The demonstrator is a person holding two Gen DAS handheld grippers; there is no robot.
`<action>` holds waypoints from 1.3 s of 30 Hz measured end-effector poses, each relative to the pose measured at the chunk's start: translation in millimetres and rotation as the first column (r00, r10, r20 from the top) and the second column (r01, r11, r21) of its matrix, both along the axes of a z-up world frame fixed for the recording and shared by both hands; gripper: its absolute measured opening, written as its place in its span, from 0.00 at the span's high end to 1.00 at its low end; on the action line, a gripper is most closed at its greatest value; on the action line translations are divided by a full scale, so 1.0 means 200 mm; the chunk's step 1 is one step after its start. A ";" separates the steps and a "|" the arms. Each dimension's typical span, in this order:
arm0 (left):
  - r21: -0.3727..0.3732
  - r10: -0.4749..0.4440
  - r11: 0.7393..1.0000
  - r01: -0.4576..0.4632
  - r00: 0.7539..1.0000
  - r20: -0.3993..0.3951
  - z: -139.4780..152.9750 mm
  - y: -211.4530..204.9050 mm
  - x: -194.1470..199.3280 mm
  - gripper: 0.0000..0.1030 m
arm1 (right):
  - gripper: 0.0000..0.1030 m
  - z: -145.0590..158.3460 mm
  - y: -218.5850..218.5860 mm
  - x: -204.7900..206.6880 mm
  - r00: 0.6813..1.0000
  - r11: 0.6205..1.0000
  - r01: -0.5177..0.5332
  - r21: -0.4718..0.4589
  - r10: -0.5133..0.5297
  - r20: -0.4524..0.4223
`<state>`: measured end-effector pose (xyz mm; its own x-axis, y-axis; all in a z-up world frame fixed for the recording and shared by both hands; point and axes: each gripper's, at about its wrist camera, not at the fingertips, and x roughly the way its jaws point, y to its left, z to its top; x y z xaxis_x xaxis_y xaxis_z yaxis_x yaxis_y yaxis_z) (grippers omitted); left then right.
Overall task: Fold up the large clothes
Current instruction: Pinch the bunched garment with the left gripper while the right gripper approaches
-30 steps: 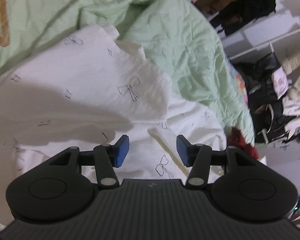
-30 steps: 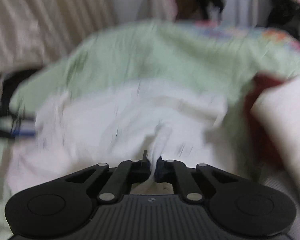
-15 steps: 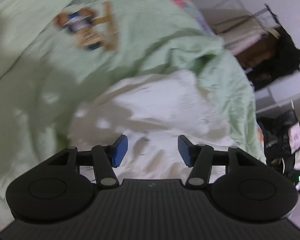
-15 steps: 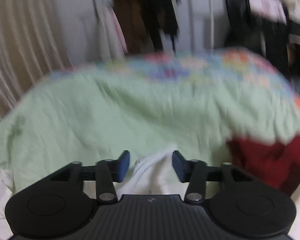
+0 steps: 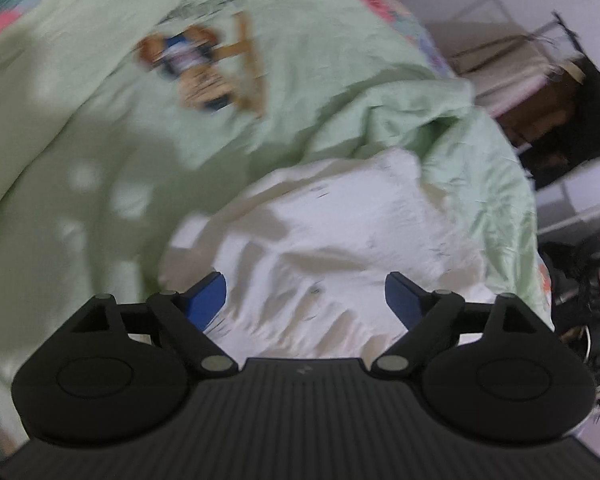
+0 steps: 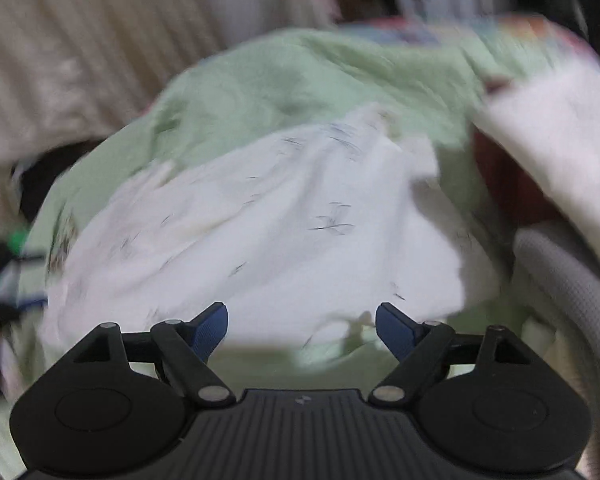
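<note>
Lying crumpled, seemingly unheld: white garment.

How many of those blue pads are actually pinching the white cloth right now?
0. Both blue pads of the left gripper stand apart over the white garment; the right gripper has just opened wide too, short of its edge.

The white garment — thin cloth with small dark bow prints — lay crumpled and partly folded over itself on the pale green bedspread, edges rumpled.
</note>
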<state>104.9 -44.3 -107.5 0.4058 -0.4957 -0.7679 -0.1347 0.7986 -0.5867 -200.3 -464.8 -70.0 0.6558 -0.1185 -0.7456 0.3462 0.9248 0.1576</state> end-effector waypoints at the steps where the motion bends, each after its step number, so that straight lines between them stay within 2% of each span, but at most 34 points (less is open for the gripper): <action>1: -0.022 0.029 0.999 -0.029 0.999 -0.019 -0.01 0.04 -0.03 0.15 | 0.20 0.01 0.07 0.01 0.999 0.996 -0.048 -0.078 0.048 0.007; 4: -0.081 0.073 0.994 -0.078 0.995 -0.064 -0.07 0.11 -0.06 0.08 | 0.20 0.05 0.31 0.09 0.973 0.943 -0.222 -0.248 0.230 0.005; 7: -0.120 0.067 0.990 -0.077 0.994 -0.086 -0.15 0.11 -0.04 0.08 | 0.20 0.10 0.52 0.17 0.913 0.859 -0.380 -0.342 0.408 0.011; 8: -0.124 0.056 0.990 -0.065 0.996 -0.074 -0.17 0.10 -0.03 0.17 | 0.19 0.11 0.59 0.19 0.891 0.832 -0.421 -0.363 0.453 0.005; 9: -0.113 0.038 0.993 -0.044 0.998 -0.054 -0.18 0.08 -0.02 0.53 | 0.19 0.12 0.69 0.23 0.858 0.787 -0.476 -0.392 0.514 -0.008; 11: -0.089 0.023 0.996 -0.027 0.998 -0.052 -0.22 0.05 -0.01 0.92 | 0.19 0.12 0.83 0.29 0.807 0.719 -0.543 -0.434 0.589 -0.035; 12: -0.103 0.020 0.994 -0.025 0.999 -0.045 -0.23 0.05 0.00 0.94 | 0.18 0.11 0.91 0.33 0.773 0.673 -0.583 -0.456 0.632 -0.055; 14: -0.115 0.022 0.993 -0.026 0.999 -0.034 -0.24 0.04 0.01 0.96 | 0.18 0.09 1.02 0.40 0.726 0.612 -0.631 -0.476 0.683 -0.085; 16: -0.133 0.024 0.991 -0.026 1.000 -0.012 -0.22 0.05 0.01 0.96 | 0.16 0.05 1.15 0.50 0.664 0.533 -0.689 -0.491 0.736 -0.134; 19: -0.183 0.025 0.983 -0.018 0.999 0.038 -0.16 0.07 0.02 0.96 | 0.16 -0.01 1.30 0.65 0.603 0.464 -0.747 -0.476 0.775 -0.191; 21: -0.230 0.013 0.973 0.011 0.995 0.100 -0.08 0.10 0.01 0.96 | 0.16 -0.07 1.39 0.76 0.579 0.443 -0.778 -0.446 0.782 -0.232; 23: -0.255 0.004 0.966 0.034 0.989 0.145 -0.02 0.12 0.00 0.96 | 0.16 -0.09 1.43 0.83 0.574 0.446 -0.787 -0.426 0.782 -0.242; 29: -0.307 -0.033 0.946 0.100 0.976 0.215 0.09 0.13 -0.04 0.96 | 0.17 -0.18 1.49 0.99 0.633 0.507 -0.750 -0.425 0.737 -0.238; 32: -0.313 -0.049 0.942 0.122 0.972 0.229 0.12 0.12 -0.05 0.96 | 0.18 -0.18 1.49 0.99 0.649 0.528 -0.738 -0.420 0.726 -0.227; 37: -0.303 -0.080 0.940 0.158 0.964 0.255 0.16 0.08 -0.07 0.96 | 0.21 -0.18 1.49 0.99 0.661 0.542 -0.726 -0.423 0.719 -0.214; 39: -0.298 -0.091 0.939 0.172 0.959 0.268 0.17 0.07 -0.08 0.96 | 0.35 -0.18 1.48 0.99 0.671 0.555 -0.718 -0.420 0.712 -0.206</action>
